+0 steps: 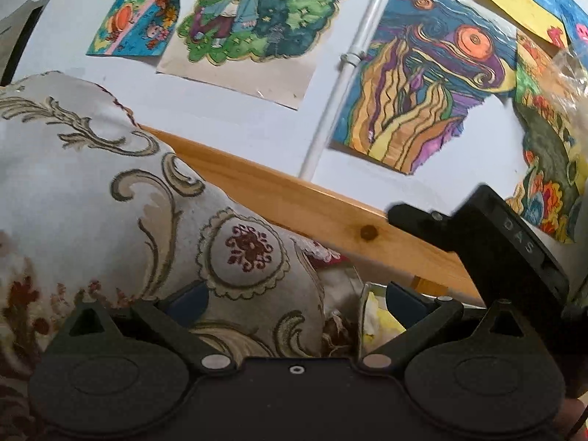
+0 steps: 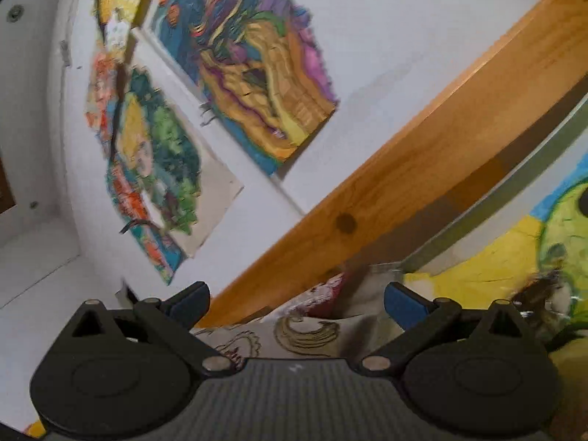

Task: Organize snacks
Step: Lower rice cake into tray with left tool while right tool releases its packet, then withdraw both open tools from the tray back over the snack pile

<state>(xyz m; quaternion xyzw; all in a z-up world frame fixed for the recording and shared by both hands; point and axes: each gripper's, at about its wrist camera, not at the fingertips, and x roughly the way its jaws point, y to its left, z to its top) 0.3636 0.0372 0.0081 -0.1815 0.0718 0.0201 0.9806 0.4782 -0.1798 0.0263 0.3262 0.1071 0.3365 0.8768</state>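
My left gripper (image 1: 296,299) is open, its blue pads (image 1: 187,299) spread wide with nothing between them. It points up over a patterned cushion (image 1: 110,183) toward the wall. A clear crinkled plastic wrapper (image 1: 571,73) shows at the right edge, above a black piece of the other gripper (image 1: 488,228). Something yellow (image 1: 378,316) lies in a metal-rimmed container low down behind the cushion. My right gripper (image 2: 297,303) is also open and empty, tilted toward the wall. A dark crinkled wrapper (image 2: 540,294) lies at its right; I cannot tell what it holds.
A wooden rail (image 1: 294,198) (image 2: 422,169) runs along the white wall behind the cushion (image 2: 312,327). Coloured drawings (image 1: 422,84) (image 2: 250,66) hang on the wall. A white pipe (image 1: 341,84) runs down it. A yellow-green picture (image 2: 514,257) and a metal rim (image 2: 496,198) lie at the right.
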